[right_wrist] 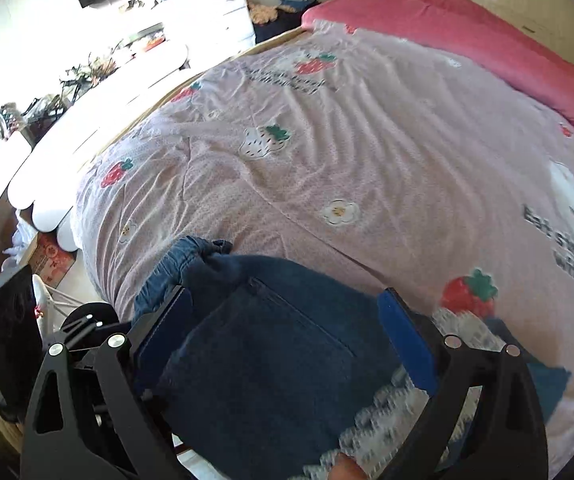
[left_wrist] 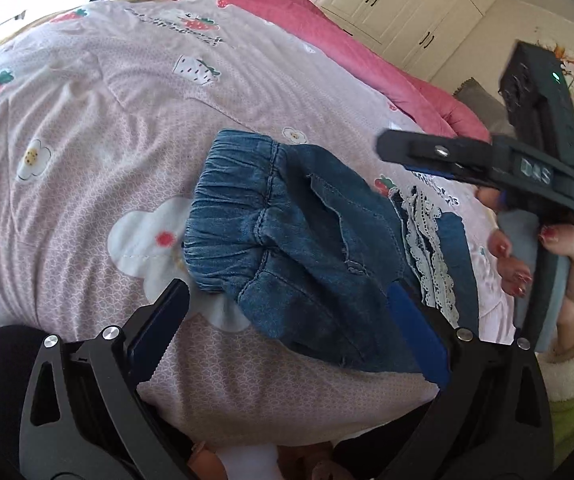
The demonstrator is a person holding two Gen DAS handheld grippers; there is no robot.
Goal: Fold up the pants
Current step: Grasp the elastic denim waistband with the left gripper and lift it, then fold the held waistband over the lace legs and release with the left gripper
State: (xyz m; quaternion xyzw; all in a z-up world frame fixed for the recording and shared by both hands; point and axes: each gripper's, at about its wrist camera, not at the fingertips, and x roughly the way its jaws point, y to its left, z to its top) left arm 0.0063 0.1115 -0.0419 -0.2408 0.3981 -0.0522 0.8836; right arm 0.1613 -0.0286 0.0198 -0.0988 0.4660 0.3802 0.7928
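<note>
You are holding both grippers, left [left_wrist: 287, 328] and right [right_wrist: 287, 332], jaws apart, over folded pants [left_wrist: 307, 248] lying near the bed's [left_wrist: 87, 140] edge.

— What carries everything here?

— A bed [left_wrist: 87, 152], covered by a pale pink sheet [right_wrist: 367, 128] printed with strawberries, white flowers and some lettering. The cloth is rumpled into shallow creases across most of the frame.

— Anything else on the bed?

— A darker pink quilt [left_wrist: 327, 28] lies bunched along the far edge, at the upper right in both views.

— And the clothing?

— A pair of denim pants [left_wrist: 307, 248] lies directly on the sheet, lower centre of the left wrist view. The gathered elastic waistband points to the upper left; white lace trim [left_wrist: 431, 248] shows at the right end. The legs look folded over, the bundle compact.
</note>
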